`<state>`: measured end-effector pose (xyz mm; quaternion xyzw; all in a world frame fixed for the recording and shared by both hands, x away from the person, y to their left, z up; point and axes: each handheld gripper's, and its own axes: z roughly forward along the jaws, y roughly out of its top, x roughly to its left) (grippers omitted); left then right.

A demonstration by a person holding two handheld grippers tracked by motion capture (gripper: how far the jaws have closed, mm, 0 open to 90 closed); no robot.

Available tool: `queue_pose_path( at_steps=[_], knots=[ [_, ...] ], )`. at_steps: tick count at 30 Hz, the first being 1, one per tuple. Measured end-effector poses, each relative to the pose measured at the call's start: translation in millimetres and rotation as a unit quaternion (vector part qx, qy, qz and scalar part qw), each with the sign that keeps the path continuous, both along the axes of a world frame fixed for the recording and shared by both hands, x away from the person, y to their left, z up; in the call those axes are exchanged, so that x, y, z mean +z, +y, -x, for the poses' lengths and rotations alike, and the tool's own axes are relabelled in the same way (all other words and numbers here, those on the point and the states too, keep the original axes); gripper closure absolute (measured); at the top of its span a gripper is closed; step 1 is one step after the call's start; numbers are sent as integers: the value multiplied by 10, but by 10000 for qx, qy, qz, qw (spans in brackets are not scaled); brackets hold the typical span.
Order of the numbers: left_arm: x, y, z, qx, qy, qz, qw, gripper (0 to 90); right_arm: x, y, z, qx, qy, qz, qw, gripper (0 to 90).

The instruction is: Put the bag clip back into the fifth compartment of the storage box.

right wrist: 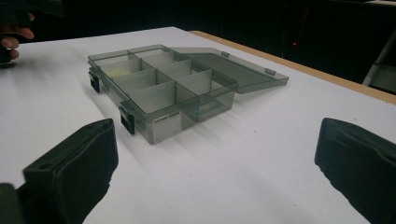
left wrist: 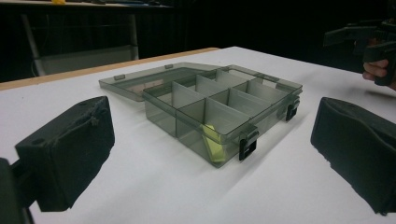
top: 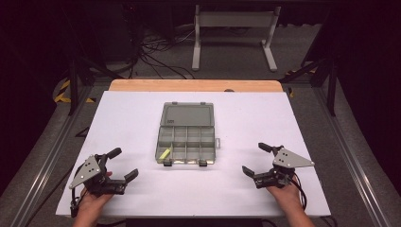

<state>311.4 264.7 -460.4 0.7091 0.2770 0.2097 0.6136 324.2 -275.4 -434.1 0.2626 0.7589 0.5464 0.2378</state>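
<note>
A smoky transparent organizer box point(top: 187, 145) lies open in the middle of the white table, its lid point(top: 187, 114) folded flat away from me. Dividers split it into several compartments. A small yellow piece point(top: 164, 153) rests in the near-left compartment, and the same yellow piece point(left wrist: 212, 140) shows through the wall in the left gripper view. My left gripper point(top: 121, 164) rests open on the table left of the box, nothing between its jaws. My right gripper point(top: 255, 158) rests open to the box's right, also holding nothing. The box point(right wrist: 161, 91) sits ahead of the right gripper's jaws.
The white table top point(top: 246, 118) has a wooden strip point(top: 194, 85) along its far edge. Beyond it on the floor stand a white metal frame point(top: 234, 33) and a tangle of cables point(top: 156, 52). Two black latches point(top: 184, 163) stick out of the box's near side.
</note>
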Motion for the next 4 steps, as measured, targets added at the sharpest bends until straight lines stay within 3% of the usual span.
queue_pose_path(
  at_steps=[4],
  knots=[
    [2, -7, 10, -19, -37, -34, 10000, 5, -4, -1, -17, 0, 13, -28, 10000, 2]
  ],
)
